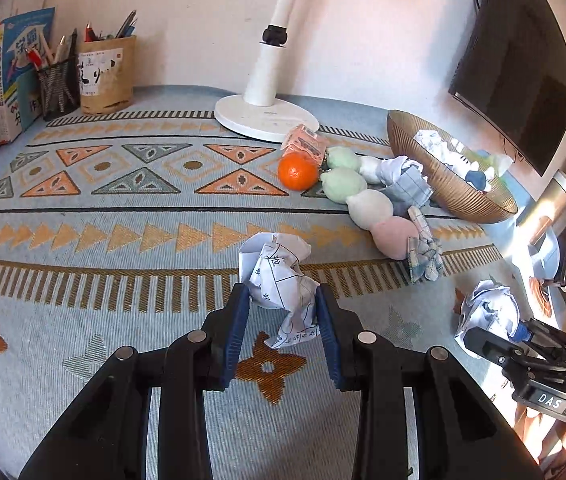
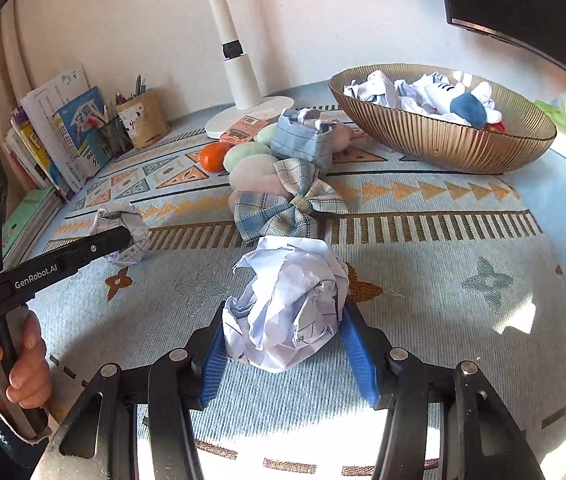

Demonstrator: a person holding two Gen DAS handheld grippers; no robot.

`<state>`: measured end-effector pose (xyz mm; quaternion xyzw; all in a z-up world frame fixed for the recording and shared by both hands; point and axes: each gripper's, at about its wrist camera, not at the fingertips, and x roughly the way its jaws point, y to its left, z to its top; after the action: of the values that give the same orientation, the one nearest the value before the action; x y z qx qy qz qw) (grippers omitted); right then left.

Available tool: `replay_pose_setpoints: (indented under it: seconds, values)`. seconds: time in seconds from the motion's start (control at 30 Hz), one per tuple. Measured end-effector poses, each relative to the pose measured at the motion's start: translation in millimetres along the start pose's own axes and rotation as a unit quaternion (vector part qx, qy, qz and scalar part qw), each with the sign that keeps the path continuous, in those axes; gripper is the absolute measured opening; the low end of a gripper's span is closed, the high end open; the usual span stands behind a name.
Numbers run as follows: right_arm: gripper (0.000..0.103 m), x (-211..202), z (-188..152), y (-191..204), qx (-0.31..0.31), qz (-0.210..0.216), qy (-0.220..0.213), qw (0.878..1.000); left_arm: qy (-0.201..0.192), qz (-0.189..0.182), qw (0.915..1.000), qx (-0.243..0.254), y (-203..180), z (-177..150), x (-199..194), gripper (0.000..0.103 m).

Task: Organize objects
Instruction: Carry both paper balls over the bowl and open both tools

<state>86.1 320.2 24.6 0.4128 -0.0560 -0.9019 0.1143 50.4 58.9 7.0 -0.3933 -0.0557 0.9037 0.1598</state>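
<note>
On patterned blue-and-orange woven tablecloth [image 1: 123, 240]: left gripper [image 1: 283, 300] pinching crumpled white paper ball with printed grid lines [image 1: 279, 276] between blue ribbed pads [image 1: 239, 328], ball low against cloth. Right gripper [image 2: 283, 328] clamped likewise on larger crumpled white-and-pale-blue paper wad [image 2: 287, 308]. At 2 o'clock from left gripper: ribbed gold oval bowl [image 1: 443, 188] holding crumpled papers and small plush toy. Beside bowl at 12 to 1 o'clock: orange tangerine [image 1: 298, 171], pastel plush caterpillar with plaid bow [image 1: 367, 204]. White lamp base [image 1: 259, 118] at 12 o'clock, pen holders [image 1: 83, 76] at 10 o'clock.
</note>
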Motion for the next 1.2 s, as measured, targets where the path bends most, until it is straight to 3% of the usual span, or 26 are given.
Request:
replay_pose_setpoints:
  seconds: [0.1,0.27,0.43,0.47,0.57,0.6,0.77,0.87,1.07,1.2]
  values:
    - [0.067,-3.0,-2.8,-4.8,0.01,0.011,0.0,1.0,-0.007,0.031,0.9992,0.025,-9.3,1.2,7.1,0.032]
    - [0.079,-5.2,-2.2,-12.2,0.022,0.006,-0.001,1.0,-0.001,0.008,1.0,0.004,-1.1,2.0,8.1,0.034]
    - [0.079,0.7,0.4,-14.1,0.044,0.031,0.007,0.999,-0.003,0.004,1.0,-0.003,-0.5,1.0,7.6,0.034]
    - [0.079,2.6,0.7,-14.1,0.048,0.028,0.009,0.998,-0.001,0.005,1.0,0.001,-1.9,0.9,8.1,0.034]
    - [0.052,1.3,1.4,-18.9,0.059,0.02,0.002,0.998,-0.001,0.006,1.0,0.003,-2.3,0.5,8.1,0.034]
    - [0.049,-0.1,0.8,-21.0,0.064,0.023,0.0,0.998,-0.001,0.004,1.0,0.0,-1.0,0.5,8.1,0.034]
    - [0.048,-15.0,2.9,-31.6,0.086,0.026,-0.019,0.996,-0.005,0.005,1.0,-0.001,-2.8,1.6,4.4,0.032]
    - [0.048,-36.9,15.8,-40.7,0.083,0.012,-0.048,0.995,-0.002,-0.019,0.9998,-0.002,-13.1,10.6,1.4,0.032]
    - [0.048,-81.9,61.9,-65.6,0.094,-0.009,-0.116,0.989,-0.038,-0.078,0.9958,0.032,-61.6,69.1,-9.4,0.032]
    - [0.048,-102.7,103.9,-85.8,0.116,-0.041,-0.171,0.978,-0.064,-0.092,0.9896,0.09,-110.8,113.3,-0.4,0.032]
